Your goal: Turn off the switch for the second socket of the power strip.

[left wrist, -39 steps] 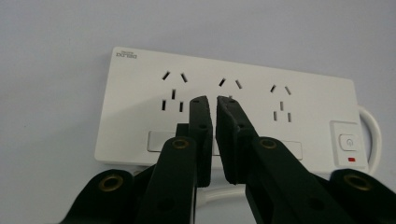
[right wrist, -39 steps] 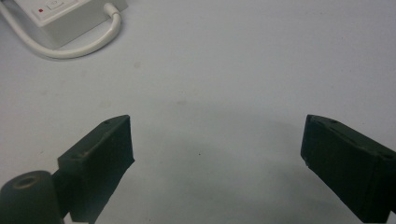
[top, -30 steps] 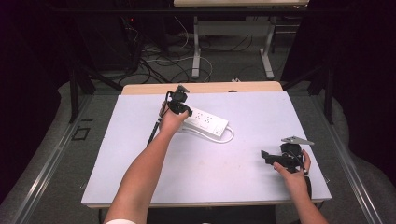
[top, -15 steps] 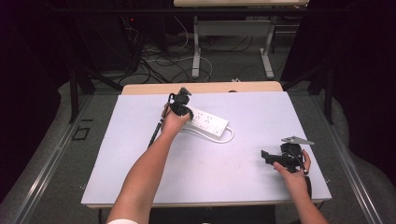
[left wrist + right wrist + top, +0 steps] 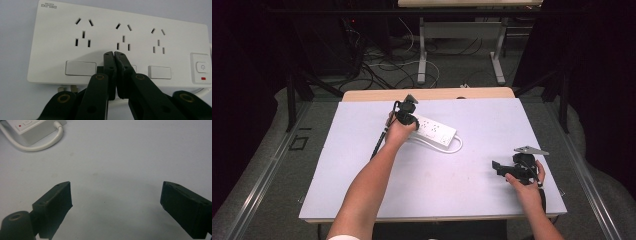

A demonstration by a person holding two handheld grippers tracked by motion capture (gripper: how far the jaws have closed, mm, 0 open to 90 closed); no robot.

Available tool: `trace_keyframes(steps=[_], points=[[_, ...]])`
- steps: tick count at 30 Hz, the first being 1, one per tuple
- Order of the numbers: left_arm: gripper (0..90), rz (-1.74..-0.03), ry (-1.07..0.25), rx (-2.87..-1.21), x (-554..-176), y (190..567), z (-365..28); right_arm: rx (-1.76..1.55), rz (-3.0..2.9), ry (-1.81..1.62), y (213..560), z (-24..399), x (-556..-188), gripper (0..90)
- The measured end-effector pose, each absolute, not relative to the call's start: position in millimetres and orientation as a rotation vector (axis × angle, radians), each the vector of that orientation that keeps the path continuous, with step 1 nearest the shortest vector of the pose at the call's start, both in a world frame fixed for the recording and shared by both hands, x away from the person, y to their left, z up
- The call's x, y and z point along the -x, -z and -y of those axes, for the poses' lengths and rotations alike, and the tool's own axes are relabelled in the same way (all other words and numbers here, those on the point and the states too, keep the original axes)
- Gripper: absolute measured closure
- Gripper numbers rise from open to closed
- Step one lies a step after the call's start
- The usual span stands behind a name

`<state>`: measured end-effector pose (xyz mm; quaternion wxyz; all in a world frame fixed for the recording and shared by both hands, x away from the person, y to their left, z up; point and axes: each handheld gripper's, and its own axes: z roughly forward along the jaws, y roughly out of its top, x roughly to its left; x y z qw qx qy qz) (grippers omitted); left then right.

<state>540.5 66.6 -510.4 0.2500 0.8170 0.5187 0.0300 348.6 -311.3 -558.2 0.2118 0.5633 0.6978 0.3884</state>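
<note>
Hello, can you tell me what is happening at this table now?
A person works on a white power strip with two hand-held grippers. The left gripper, jaws shut, points at the strip's middle switch, beside the other rocker switches. The right gripper waits open over the table, away from the strip.

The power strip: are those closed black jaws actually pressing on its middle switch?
Cannot tell. In the left gripper view the left gripper, jaws shut together, overlaps the power strip at its middle switch; no gap or contact shows plainly.
</note>
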Motion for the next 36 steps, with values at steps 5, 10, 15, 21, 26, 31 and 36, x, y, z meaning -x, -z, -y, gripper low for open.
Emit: trace_keyframes(steps=[5,10,15,21,26,31,36], points=[[89.0,-1.401,-0.094,-2.238,-540.4,510.0,-66.7,-1.555,-1.943,-1.076,558.0,311.1,-348.7,9.8],[88.8,-1.388,-0.110,-2.250,-539.5,509.9,-65.6,-1.555,-1.943,-1.076,557.9,311.0,-348.6,9.8],[88.9,-1.385,-0.112,-2.254,-539.1,509.9,-65.7,-1.562,-1.940,-1.077,557.4,310.6,-348.1,9.8],[88.7,-1.379,-0.121,-2.248,-538.3,510.5,-65.4,-1.566,-1.940,-1.080,557.0,310.1,-348.0,9.8],[88.7,-1.375,-0.116,-2.225,-537.4,512.2,-67.8,-1.556,-1.942,-1.079,557.3,310.5,-348.3,9.8],[90.0,-1.370,-0.133,-2.234,-536.5,514.2,-68.0,-1.564,-1.940,-1.079,557.1,309.7,-348.2,9.8],[90.0,-1.373,-0.122,-2.225,-536.9,514.4,-69.2,-1.562,-1.940,-1.078,557.1,310.0,-348.4,9.8]])
